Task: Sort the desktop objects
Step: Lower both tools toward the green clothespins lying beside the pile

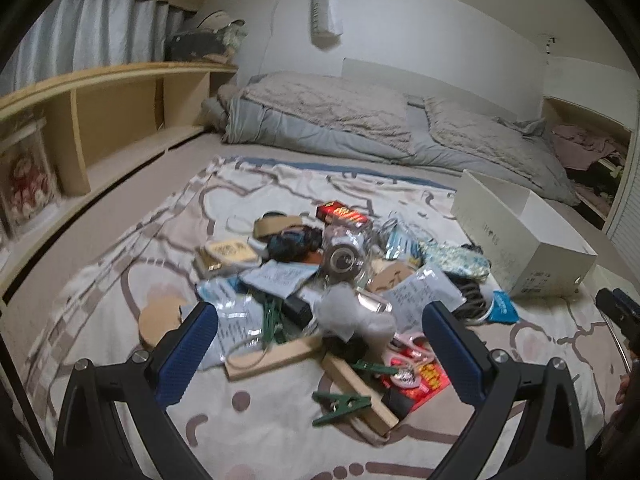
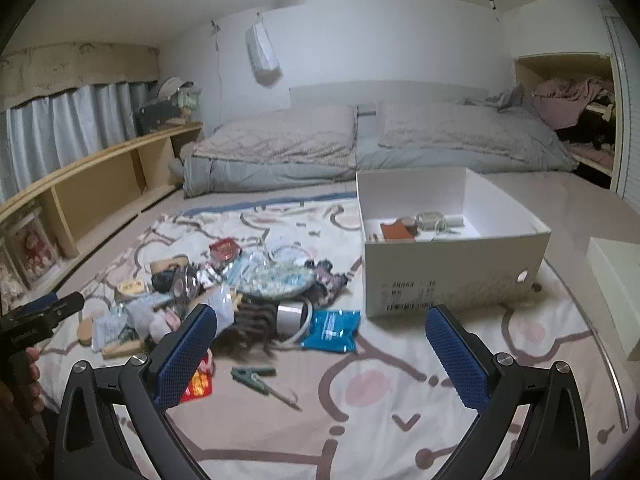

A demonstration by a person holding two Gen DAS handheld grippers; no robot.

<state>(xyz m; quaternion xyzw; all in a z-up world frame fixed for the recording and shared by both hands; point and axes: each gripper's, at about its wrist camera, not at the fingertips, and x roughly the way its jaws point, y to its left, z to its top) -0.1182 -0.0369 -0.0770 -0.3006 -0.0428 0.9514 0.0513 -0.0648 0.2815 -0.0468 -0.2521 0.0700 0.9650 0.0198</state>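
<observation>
The left gripper [image 1: 320,320] was held spread wide and empty above the pile of small objects [image 1: 320,280] on the patterned sheet [image 1: 260,432]. The right gripper [image 2: 320,320] was likewise spread and empty. The white box [image 2: 452,256] stood just right of the pile, a few items lying inside. A green clothespin [image 1: 342,402] lay at the pile's near edge.

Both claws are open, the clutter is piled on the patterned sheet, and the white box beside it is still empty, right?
Not quite. The white box already holds a few small things, as the right wrist view shows. The rest stands: left claw and right claw are open, and the clutter lies on the patterned sheet.
</observation>
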